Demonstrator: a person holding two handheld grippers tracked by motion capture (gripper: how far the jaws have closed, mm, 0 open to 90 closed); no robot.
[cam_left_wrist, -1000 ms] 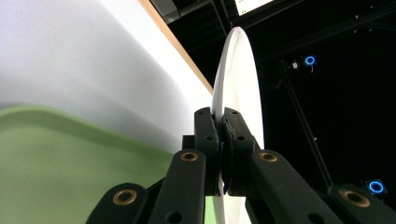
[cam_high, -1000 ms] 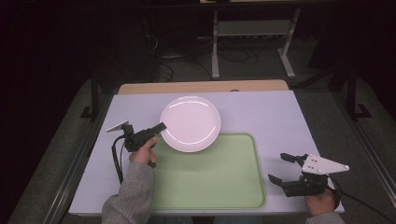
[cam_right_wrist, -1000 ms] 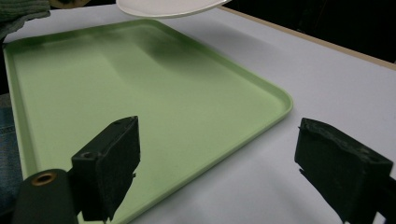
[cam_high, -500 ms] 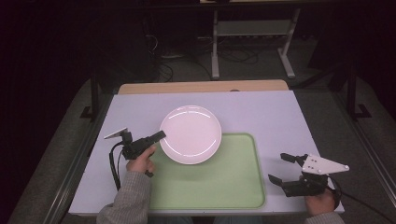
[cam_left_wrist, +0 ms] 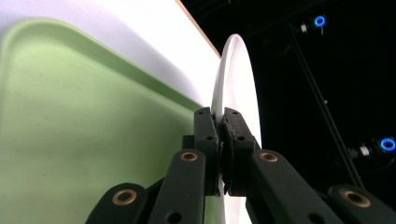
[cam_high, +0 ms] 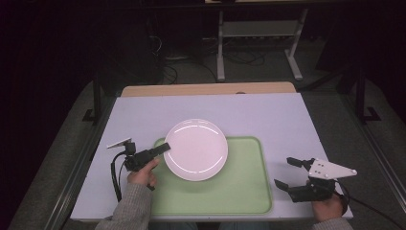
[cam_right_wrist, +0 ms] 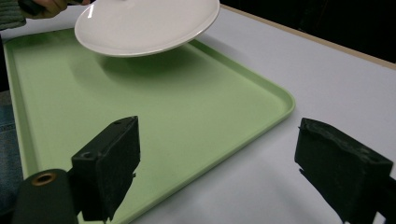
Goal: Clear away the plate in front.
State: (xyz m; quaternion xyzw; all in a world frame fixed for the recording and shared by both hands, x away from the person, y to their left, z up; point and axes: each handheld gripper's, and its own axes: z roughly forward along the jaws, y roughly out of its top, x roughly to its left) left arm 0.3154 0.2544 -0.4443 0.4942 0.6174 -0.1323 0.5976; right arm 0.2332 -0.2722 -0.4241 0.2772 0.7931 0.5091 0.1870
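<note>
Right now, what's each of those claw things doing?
Left gripper: shut on the rim of the white plate, held above the green tray.
Right gripper: open, holding nothing.

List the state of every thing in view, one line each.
White plate: held by its rim, lifted above the tray.
Green tray: flat on the table, nothing resting on it.
Left gripper: shut on the plate's rim.
Right gripper: open, holding nothing, beside the tray.
</note>
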